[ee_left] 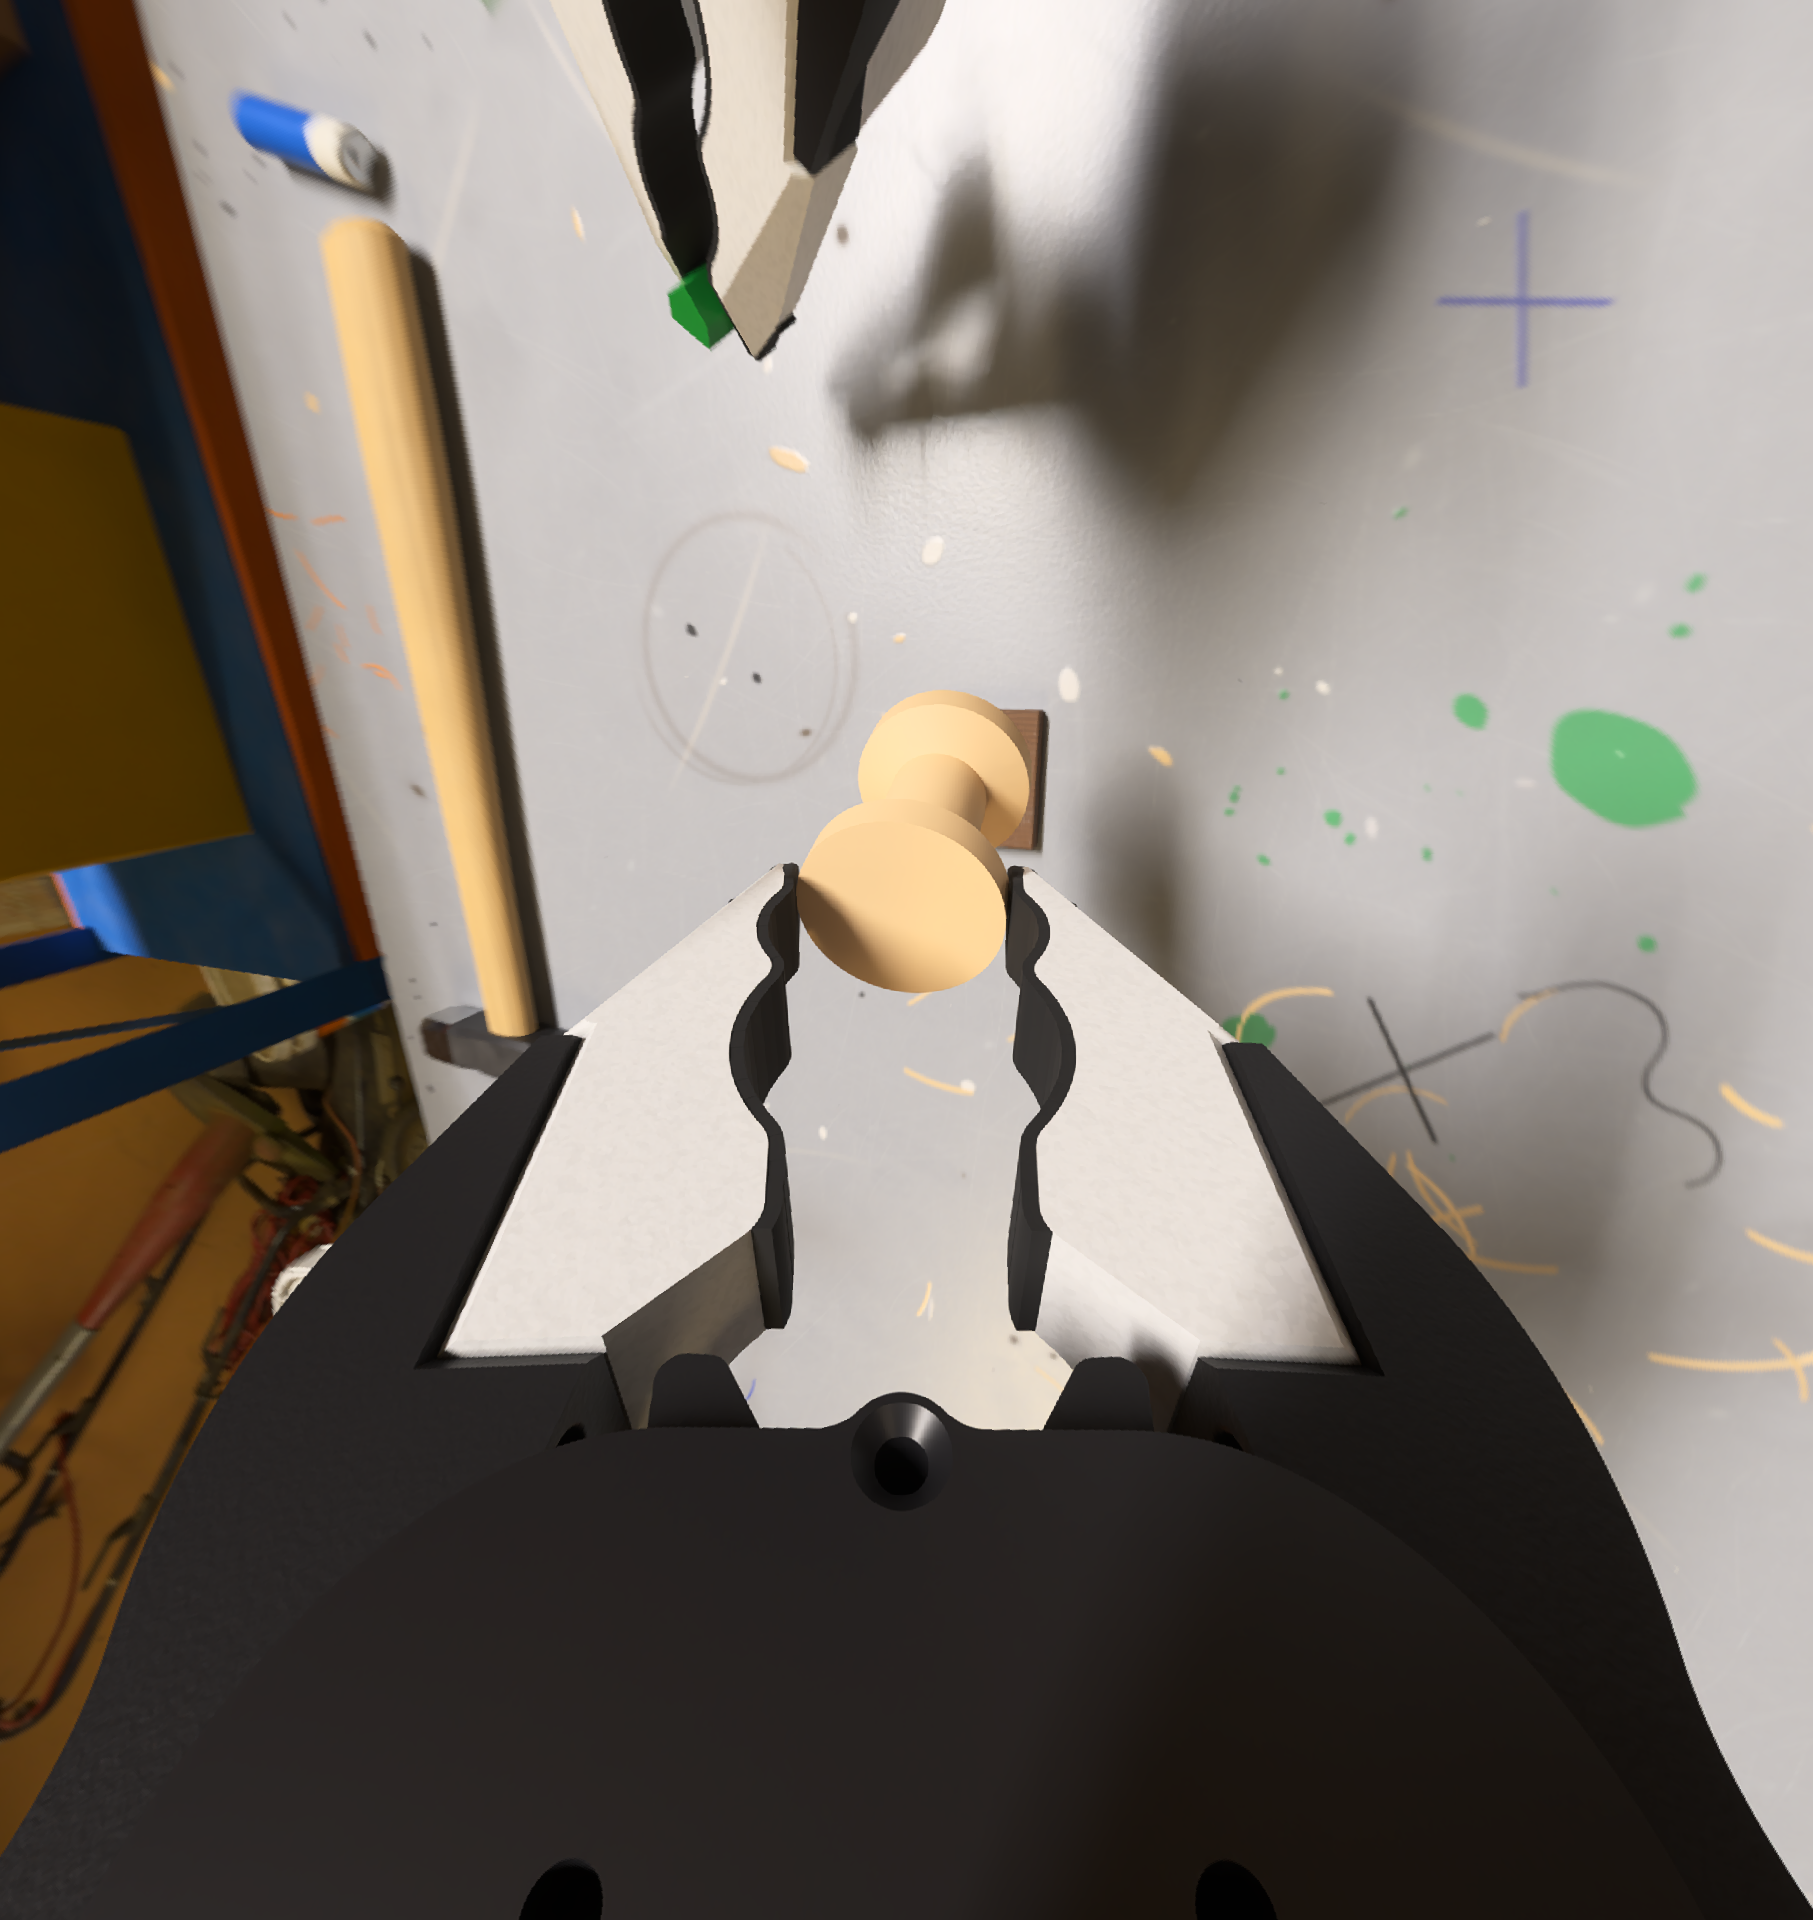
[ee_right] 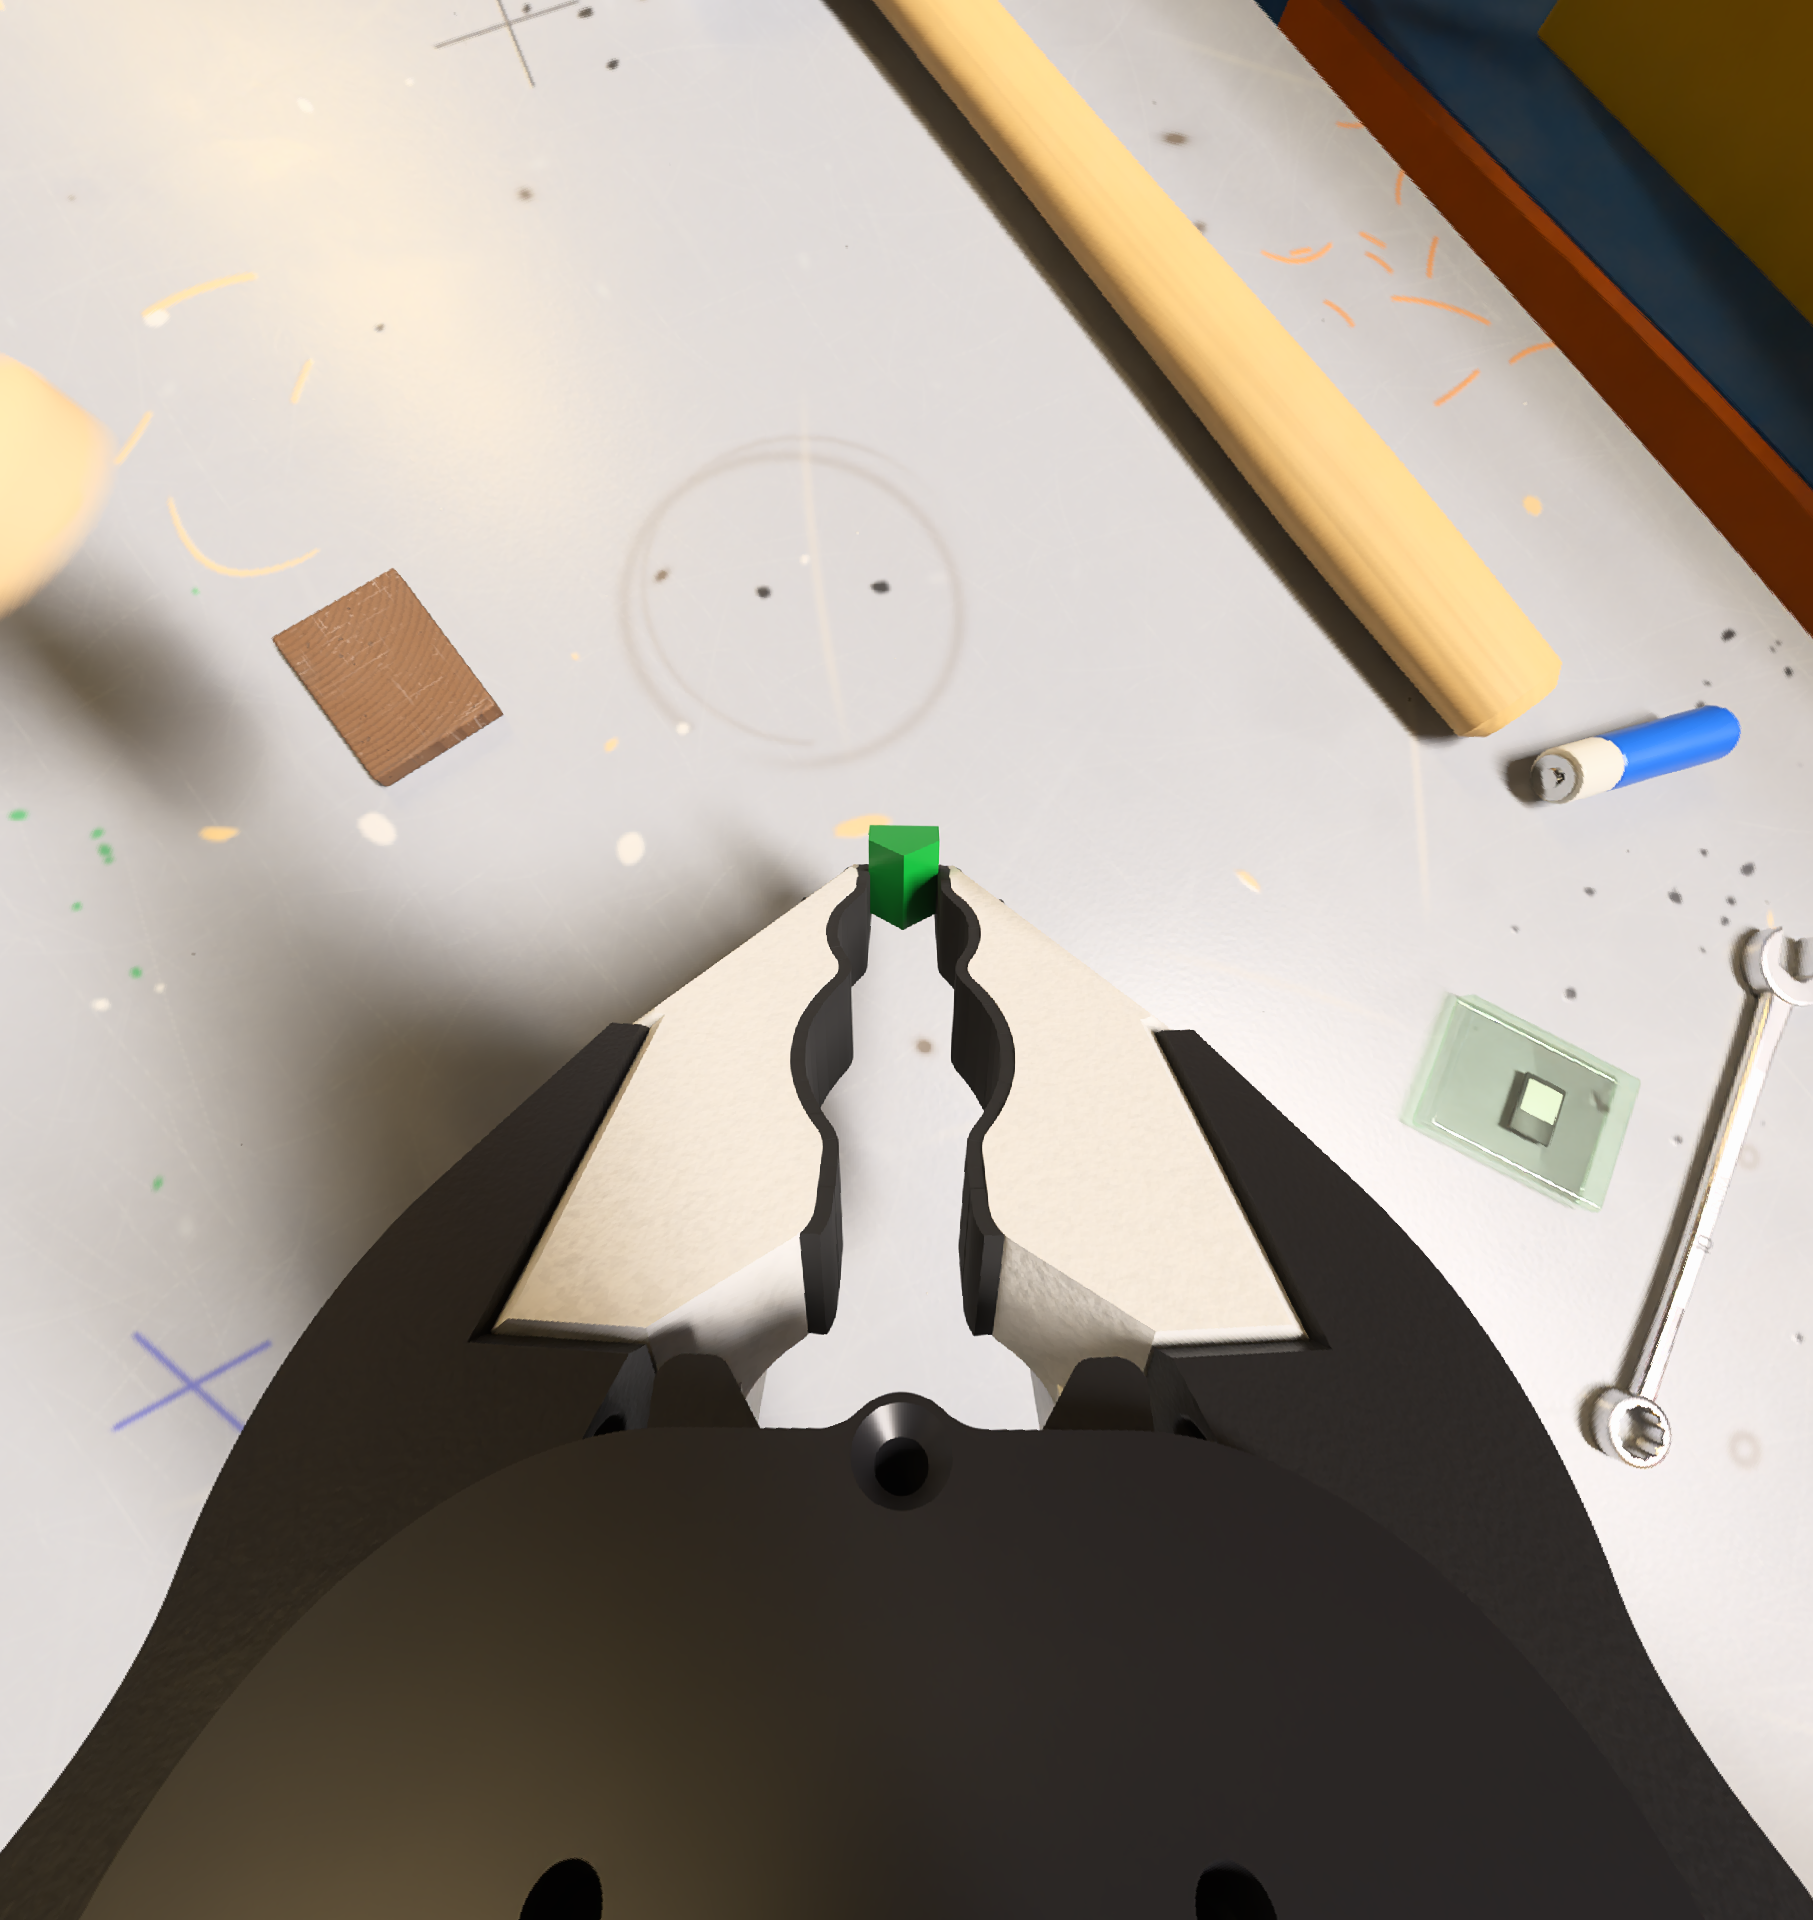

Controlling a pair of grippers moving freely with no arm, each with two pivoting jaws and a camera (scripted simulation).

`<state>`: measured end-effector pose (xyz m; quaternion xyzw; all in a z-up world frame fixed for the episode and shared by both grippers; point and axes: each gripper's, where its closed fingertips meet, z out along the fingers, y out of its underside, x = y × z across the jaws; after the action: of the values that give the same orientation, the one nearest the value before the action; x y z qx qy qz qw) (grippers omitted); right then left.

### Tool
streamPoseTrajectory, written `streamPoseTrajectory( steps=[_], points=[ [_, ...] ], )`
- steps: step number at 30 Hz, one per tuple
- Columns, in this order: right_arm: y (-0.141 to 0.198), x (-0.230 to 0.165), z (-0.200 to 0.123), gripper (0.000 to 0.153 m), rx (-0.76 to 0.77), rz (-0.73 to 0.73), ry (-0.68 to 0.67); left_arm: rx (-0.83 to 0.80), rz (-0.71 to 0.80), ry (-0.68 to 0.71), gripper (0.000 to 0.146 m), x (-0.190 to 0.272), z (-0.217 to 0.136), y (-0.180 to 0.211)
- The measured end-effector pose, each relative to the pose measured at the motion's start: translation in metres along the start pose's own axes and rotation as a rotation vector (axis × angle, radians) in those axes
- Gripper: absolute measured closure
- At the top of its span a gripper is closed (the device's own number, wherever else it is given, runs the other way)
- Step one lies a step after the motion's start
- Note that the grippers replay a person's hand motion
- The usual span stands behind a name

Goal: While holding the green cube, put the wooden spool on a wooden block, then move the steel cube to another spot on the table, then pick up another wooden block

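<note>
The left hand-held gripper (ee_left: 902, 902) pinches the wooden spool (ee_left: 917, 862) above a wooden block (ee_right: 387, 675). Right hand-held gripper (ee_right: 903, 883) pinches the green cube (ee_right: 903, 871). Near the wrench (ee_right: 1707, 1195), a clear green tray (ee_right: 1458, 1049) holds a steel cube (ee_right: 1538, 1105) on the counter (ee_right: 1141, 831).

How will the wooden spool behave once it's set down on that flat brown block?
Wooden spool has round flanges, so laid sideways it would likely roll off the wooden block. On end, its flat face should sit stable. The left gripper holds only one flange, so it may pivot.
</note>
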<state>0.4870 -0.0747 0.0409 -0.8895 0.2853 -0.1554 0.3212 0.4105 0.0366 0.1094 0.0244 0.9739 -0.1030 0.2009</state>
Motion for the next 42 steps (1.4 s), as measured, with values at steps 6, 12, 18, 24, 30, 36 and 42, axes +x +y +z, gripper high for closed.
streamPoseTrajectory(
  steps=[6, 12, 18, 24, 30, 36, 42],
  points=[
    [-0.001, 0.000, 0.001, 0.141, 0.008, -0.007, -0.005, -0.154, -0.007, 0.076, 0.107, 0.001, 0.052, 0.012],
    [0.000, 0.000, 0.001, 0.141, 0.012, -0.009, -0.007, -0.211, -0.045, 0.111, 0.106, 0.011, 0.072, 0.020],
    [0.000, 0.000, 0.001, 0.141, 0.012, -0.008, -0.006, -0.077, -0.139, 0.023, 0.070, 0.002, 0.037, 0.018],
    [0.000, 0.000, 0.001, 0.141, 0.013, -0.005, -0.010, -0.083, -0.101, -0.102, 0.074, 0.010, -0.048, 0.095],
    [-0.001, 0.000, 0.002, 0.141, 0.012, -0.011, -0.015, -0.348, -0.227, -0.019, 0.070, 0.044, -0.076, 0.253],
    [-0.001, 0.000, 0.002, 0.141, 0.014, -0.001, -0.020, -0.397, -0.253, 0.091, 0.080, 0.080, -0.054, 0.321],
    [0.000, 0.000, 0.002, 0.141, 0.019, 0.002, -0.022, -0.329, -0.235, 0.192, 0.095, 0.088, -0.028, 0.323]
  ],
)
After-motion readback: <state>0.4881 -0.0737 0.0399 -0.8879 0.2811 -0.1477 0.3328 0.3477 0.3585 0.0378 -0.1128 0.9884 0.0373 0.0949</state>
